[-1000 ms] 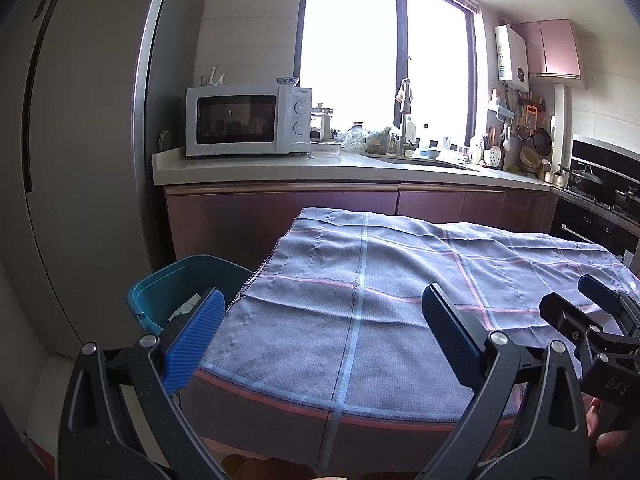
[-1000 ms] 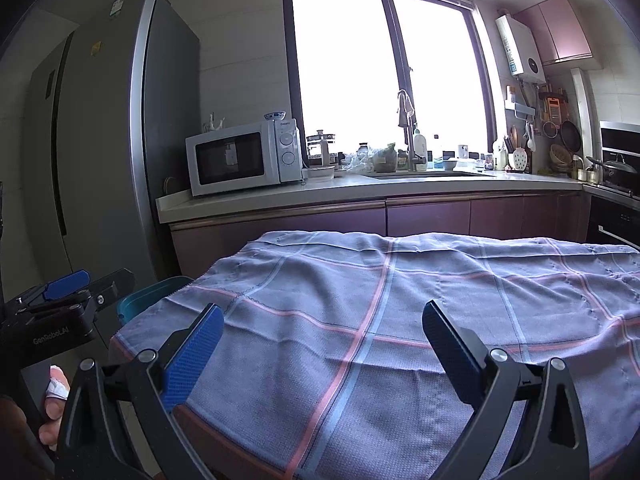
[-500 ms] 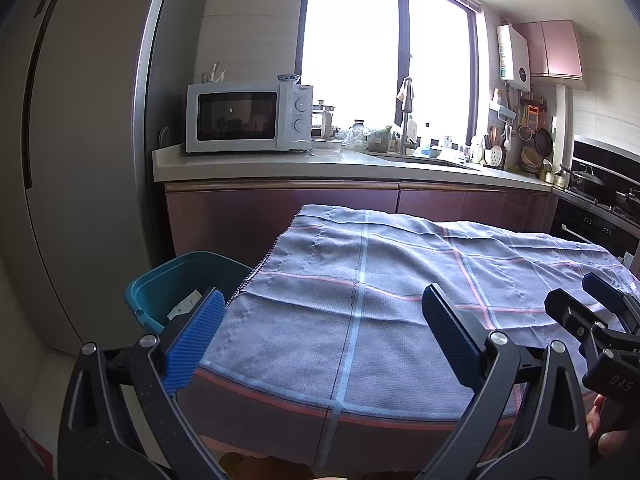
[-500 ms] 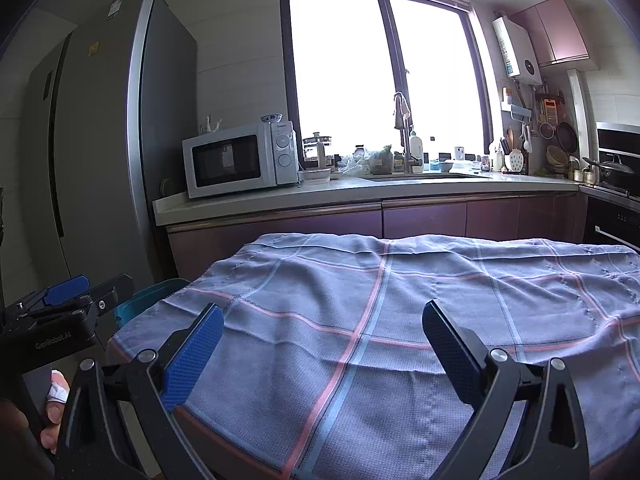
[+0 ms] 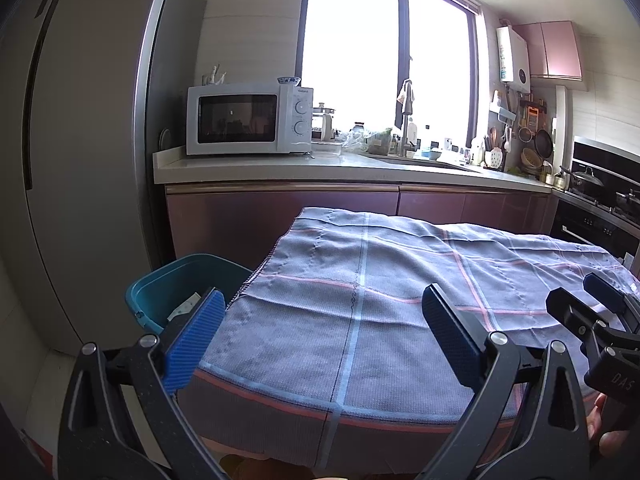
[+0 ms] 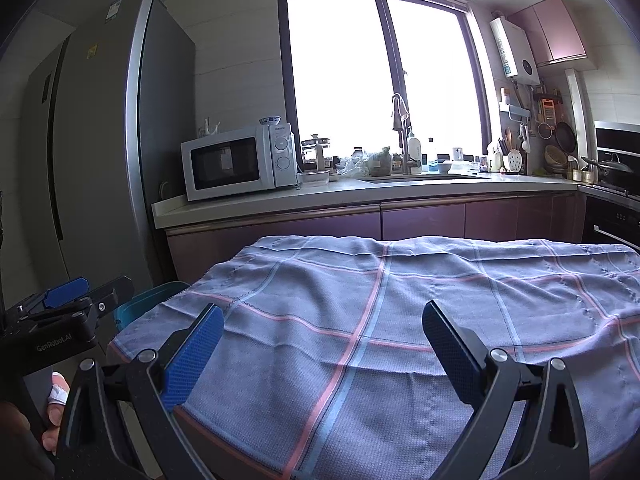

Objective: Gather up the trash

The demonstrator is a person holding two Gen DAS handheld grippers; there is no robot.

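Observation:
A teal bin stands on the floor at the table's left end, with a scrap of white paper inside; in the right wrist view only its rim shows past the cloth. My left gripper hovers open over the near left part of the cloth-covered table, nothing between its blue pads. My right gripper is also open and empty above the cloth. Each gripper appears at the edge of the other's view: the right gripper, the left gripper. No trash shows on the cloth.
Behind the table runs a kitchen counter with a white microwave, sink and clutter. A tall grey fridge stands at the left, an oven and stove at the right. A hand holds the left gripper.
Both views have drifted slightly, the scene sitting a little lower and farther than a second ago. Both grippers stay open and empty.

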